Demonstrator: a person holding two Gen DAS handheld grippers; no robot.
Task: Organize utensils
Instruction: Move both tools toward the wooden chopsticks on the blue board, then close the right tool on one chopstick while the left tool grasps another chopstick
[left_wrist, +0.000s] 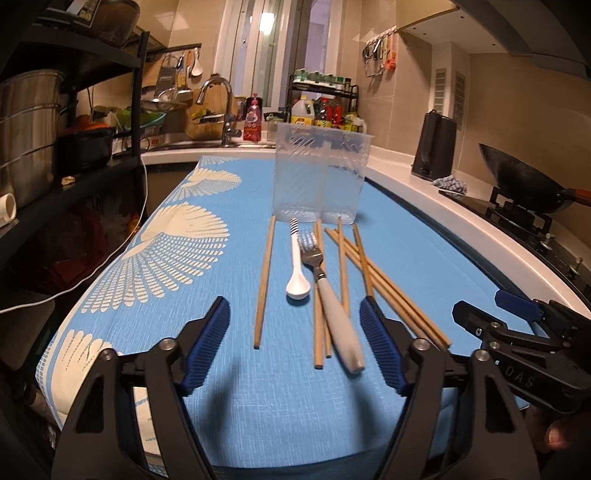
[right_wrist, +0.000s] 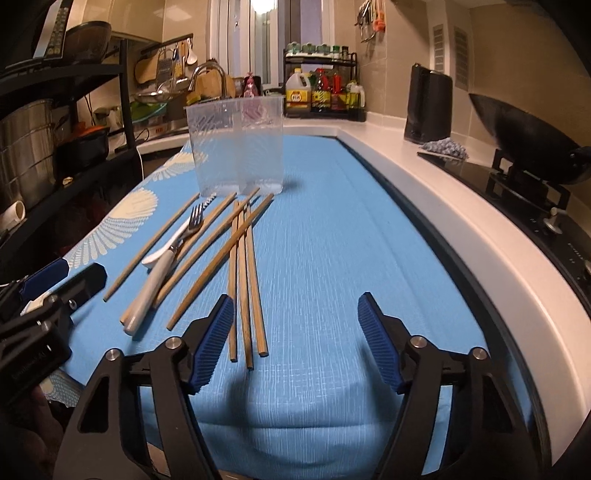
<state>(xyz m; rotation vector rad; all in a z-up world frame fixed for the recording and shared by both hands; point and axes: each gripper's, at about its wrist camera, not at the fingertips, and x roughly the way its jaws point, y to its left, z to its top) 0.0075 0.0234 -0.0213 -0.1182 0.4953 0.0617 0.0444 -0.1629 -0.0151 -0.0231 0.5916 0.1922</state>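
Utensils lying loose on a blue cloth (left_wrist: 229, 406) with white fan patterns, spread over a counter, just in front of a clear plastic holder (left_wrist: 320, 177) with two compartments, standing upright and holding nothing visible. Wooden chopsticks (left_wrist: 264, 284) scattered lengthwise toward the holder: one apart on the left, others crossing and overlapping on the right. White spoon (left_wrist: 296, 273) with a striped handle end, bowl nearest the camera, between the lone chopstick and the rest. Fork (left_wrist: 334, 314) with a pale handle and metal tines, lying beside the spoon and over a chopstick, tines pointing toward the holder. Left gripper (left_wrist: 295, 343) low over the near edge of the cloth, blue ribbed pads well apart, the fork handle and several chopstick ends seen in the gap but nothing pressed between the pads. Right gripper (right_wrist: 295, 339) likewise spread wide, pads gripping nothing; near ends of three chopsticks just beside its left pad, bare cloth across the rest of the gap. Each gripper visible at the edge of the other's view, held by a hand (left_wrist: 554, 435). Beyond the cloth: a sink tap (left_wrist: 218, 107), a rack of bottles (left_wrist: 325, 107), a black kettle (left_wrist: 434, 147), a dark wok (left_wrist: 528, 184) on a hob at the right.
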